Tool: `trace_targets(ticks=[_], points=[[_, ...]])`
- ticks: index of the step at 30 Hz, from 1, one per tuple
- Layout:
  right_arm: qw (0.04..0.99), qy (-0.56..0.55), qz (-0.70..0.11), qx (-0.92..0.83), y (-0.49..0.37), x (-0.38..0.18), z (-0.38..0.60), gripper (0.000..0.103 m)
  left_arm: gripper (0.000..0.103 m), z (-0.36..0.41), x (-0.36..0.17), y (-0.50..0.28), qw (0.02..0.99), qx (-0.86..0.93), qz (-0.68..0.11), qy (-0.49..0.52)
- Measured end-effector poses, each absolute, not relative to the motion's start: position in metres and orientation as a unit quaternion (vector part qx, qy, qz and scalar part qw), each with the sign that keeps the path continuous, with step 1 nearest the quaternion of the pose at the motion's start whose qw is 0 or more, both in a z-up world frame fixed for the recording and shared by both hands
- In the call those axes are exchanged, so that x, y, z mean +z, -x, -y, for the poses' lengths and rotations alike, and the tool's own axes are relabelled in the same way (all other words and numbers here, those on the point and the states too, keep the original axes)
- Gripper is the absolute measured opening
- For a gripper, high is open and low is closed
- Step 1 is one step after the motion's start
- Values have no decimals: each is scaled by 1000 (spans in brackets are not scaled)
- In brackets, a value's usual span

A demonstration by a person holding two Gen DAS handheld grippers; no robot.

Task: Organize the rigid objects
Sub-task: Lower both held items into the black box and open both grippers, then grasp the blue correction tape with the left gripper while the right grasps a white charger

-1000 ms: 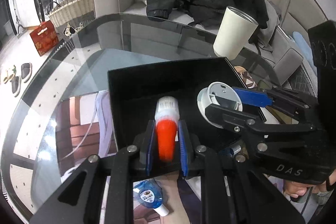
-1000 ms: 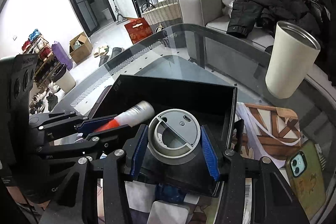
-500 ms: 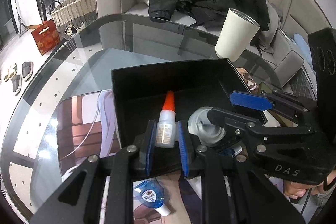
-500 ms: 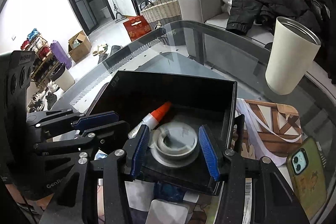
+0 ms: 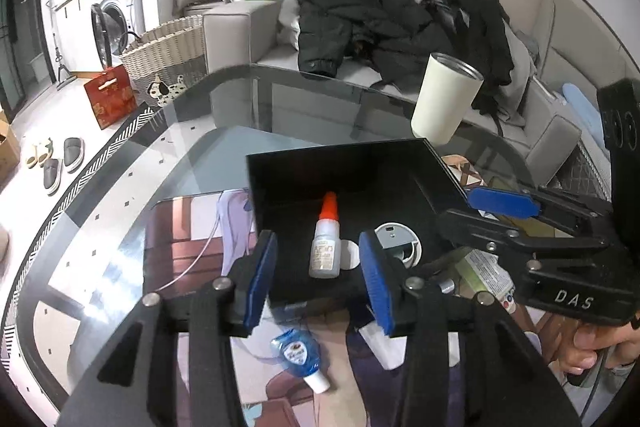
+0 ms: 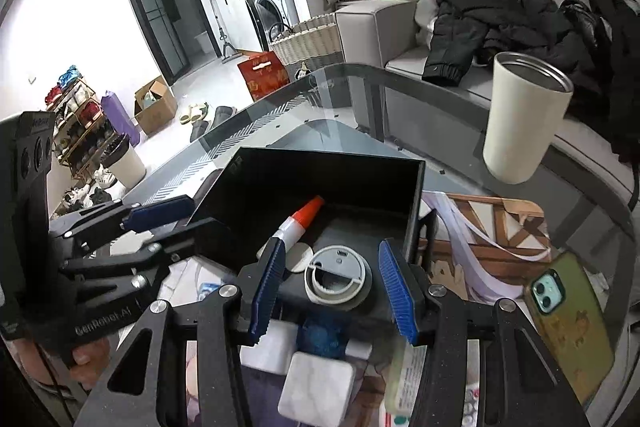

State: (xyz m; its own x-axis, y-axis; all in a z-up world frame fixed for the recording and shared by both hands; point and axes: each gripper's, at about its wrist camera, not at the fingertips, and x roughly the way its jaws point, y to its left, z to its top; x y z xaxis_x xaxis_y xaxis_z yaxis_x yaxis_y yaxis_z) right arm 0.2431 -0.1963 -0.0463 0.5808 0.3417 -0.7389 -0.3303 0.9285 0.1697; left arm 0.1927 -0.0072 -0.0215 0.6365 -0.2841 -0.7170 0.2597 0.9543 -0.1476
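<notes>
Glass table holds black box, white tumbler; sofa behind. Left claw, right claw both apart.

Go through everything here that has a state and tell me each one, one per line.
Left gripper: open, empty.
Right gripper: open, empty.
Glue bottle: capped, lying in the black box.
Tumbler lid: lying in the box.
White tumbler: upright, lidless.
Washing machine door: open.

Glue bottle: base hidden behind the near finger pad in the right wrist view. Blue item below the black box: blurred, unidentifiable. Phone: lower end cut by frame edge. Bottle label print: too small to read.
</notes>
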Motion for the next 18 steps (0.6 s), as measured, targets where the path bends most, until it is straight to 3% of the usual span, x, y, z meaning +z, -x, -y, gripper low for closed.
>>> trace_targets(ticks=[10,18], points=[[885,-4,-420,200,-192,-50,209,50,43,-12,-33,-162,906,-130,-403,30],[857,22,-474,201,-171,-97,207,50,43,-1,-74,-157,877,-128,-462,24]])
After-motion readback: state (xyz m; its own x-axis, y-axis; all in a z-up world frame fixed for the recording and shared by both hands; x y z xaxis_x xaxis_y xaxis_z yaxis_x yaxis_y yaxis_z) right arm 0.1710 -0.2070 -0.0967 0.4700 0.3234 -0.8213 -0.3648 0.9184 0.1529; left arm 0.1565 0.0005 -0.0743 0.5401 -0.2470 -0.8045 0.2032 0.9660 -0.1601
